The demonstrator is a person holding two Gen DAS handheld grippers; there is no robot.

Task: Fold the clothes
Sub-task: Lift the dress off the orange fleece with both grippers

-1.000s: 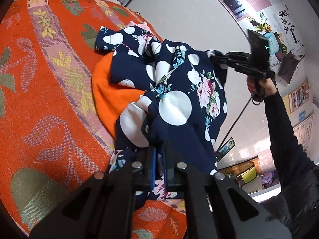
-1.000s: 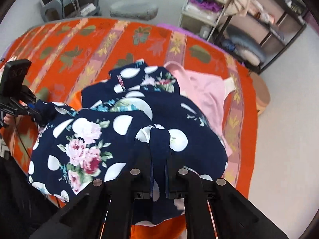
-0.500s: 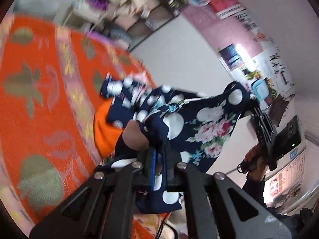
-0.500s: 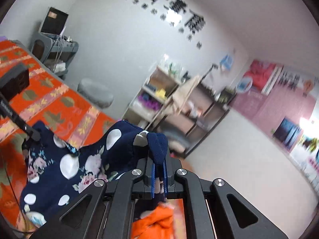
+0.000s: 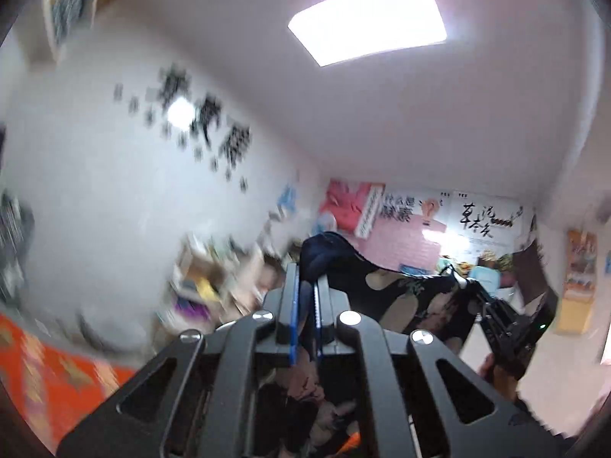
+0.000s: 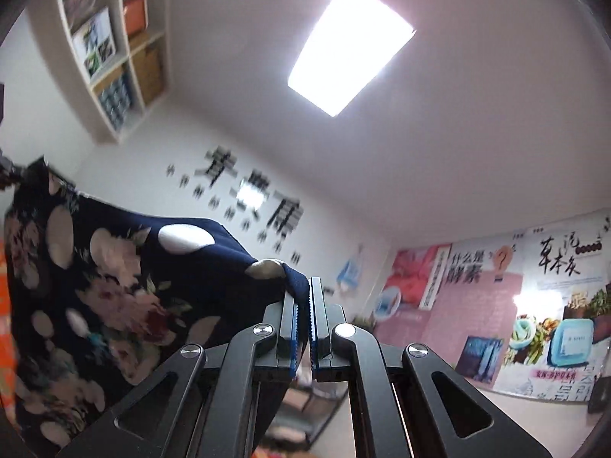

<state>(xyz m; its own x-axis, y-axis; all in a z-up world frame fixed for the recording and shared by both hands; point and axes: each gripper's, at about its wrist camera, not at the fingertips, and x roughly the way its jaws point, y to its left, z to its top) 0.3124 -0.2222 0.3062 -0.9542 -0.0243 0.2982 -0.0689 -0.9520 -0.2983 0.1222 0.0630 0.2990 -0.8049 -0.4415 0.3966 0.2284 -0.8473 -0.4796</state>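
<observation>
A navy garment with white dots and pink flowers (image 6: pixel 114 286) hangs in the air, stretched between my two grippers. My left gripper (image 5: pixel 305 290) is shut on one corner of it (image 5: pixel 324 255). My right gripper (image 6: pixel 303 297) is shut on the other corner. In the left wrist view the cloth (image 5: pixel 401 297) runs right to the right gripper (image 5: pixel 508 328). In the right wrist view it runs left and down to the left gripper at the frame edge (image 6: pixel 7 170). Both cameras point up at the ceiling.
The orange patterned bedspread (image 5: pixel 46 362) shows low on the left and is blurred. A shelf unit (image 5: pixel 214 278) stands against the far wall. Wall shelves (image 6: pixel 110 49) hang high on the left. A ceiling light (image 6: pixel 347 45) is overhead.
Both grippers have risen and tilted upward, lifting the garment off the bed. The bed has dropped almost out of both views.
</observation>
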